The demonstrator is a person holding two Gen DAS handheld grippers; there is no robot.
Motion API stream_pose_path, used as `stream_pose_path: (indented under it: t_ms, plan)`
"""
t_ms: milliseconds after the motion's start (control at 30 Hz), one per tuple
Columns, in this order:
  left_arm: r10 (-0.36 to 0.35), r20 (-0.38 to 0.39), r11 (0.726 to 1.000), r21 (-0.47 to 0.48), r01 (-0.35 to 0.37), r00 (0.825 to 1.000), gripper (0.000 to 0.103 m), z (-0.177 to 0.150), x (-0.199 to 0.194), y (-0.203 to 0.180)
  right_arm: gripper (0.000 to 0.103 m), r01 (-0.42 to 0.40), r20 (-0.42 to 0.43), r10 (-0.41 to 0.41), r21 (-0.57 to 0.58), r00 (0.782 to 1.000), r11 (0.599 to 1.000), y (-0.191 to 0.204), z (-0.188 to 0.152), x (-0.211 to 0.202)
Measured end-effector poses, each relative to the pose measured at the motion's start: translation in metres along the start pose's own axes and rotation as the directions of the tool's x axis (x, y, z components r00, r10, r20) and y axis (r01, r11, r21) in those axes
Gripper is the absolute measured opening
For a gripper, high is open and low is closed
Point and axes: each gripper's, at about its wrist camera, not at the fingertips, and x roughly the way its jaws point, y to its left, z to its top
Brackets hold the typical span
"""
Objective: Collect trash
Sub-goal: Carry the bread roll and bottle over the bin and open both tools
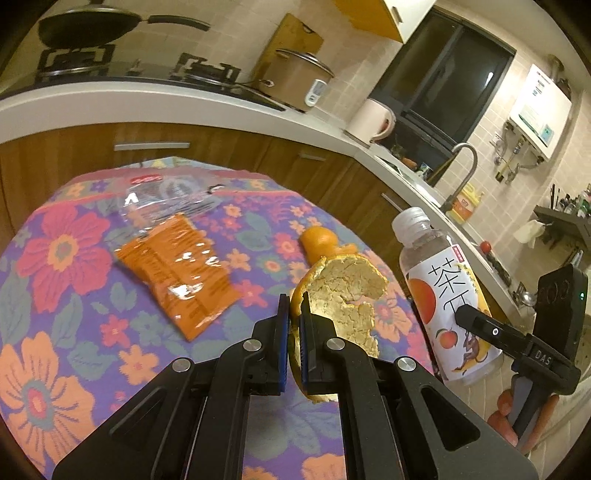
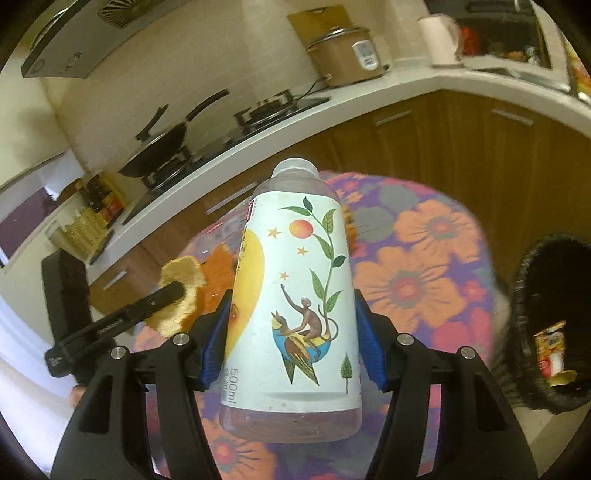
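Observation:
My left gripper (image 1: pixel 294 314) is shut on a large piece of orange peel (image 1: pixel 347 291) and holds it above the flowered tablecloth (image 1: pixel 59 280). The peel also shows in the right wrist view (image 2: pixel 181 291). My right gripper (image 2: pixel 291 332) is shut on an empty plastic tea bottle (image 2: pixel 295 295) with a white picture label, held upright above the table; the bottle also shows in the left wrist view (image 1: pixel 443 295). An orange snack wrapper (image 1: pixel 177 273), a clear plastic bag (image 1: pixel 166 195) and a second piece of peel (image 1: pixel 321 242) lie on the cloth.
A black wicker basket (image 2: pixel 524 295) stands at the right of the table with a wrapper (image 2: pixel 552 354) inside. Behind are wooden cabinets (image 1: pixel 221 147), a white counter with stove and pan (image 1: pixel 88 26), rice cooker (image 1: pixel 295 77), kettle (image 1: pixel 369 120) and sink tap (image 1: pixel 461 166).

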Motion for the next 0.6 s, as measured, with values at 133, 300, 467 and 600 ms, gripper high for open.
stream_pose_path:
  t_ms: [133, 300, 467, 600]
  plan:
    - [-0.027, -0.010, 0.999, 0.039, 0.027, 1.000, 0.003, 0.004, 0.014, -0.024, 0.057, 0.076, 0.049, -0.076, -0.001, 0.996, 0.997, -0.021, 0.003, -0.020]
    - [-0.066, -0.038, 0.992, 0.110, 0.069, 0.997, 0.003, 0.008, 0.040, -0.069, 0.057, 0.189, 0.111, -0.191, 0.031, 0.975, 0.981, -0.061, 0.007, -0.051]
    - [-0.122, -0.091, 0.973, 0.187, 0.137, 0.988, 0.003, 0.010, 0.081, -0.132, 0.057, 0.286, 0.148, -0.296, 0.086, 0.944, 0.955, -0.105, 0.010, -0.078]
    - [-0.154, -0.151, 0.956, 0.227, 0.186, 0.976, 0.003, 0.003, 0.117, -0.177, 0.057, 0.372, 0.146, -0.391, 0.141, 0.909, 0.918, -0.148, 0.005, -0.090]
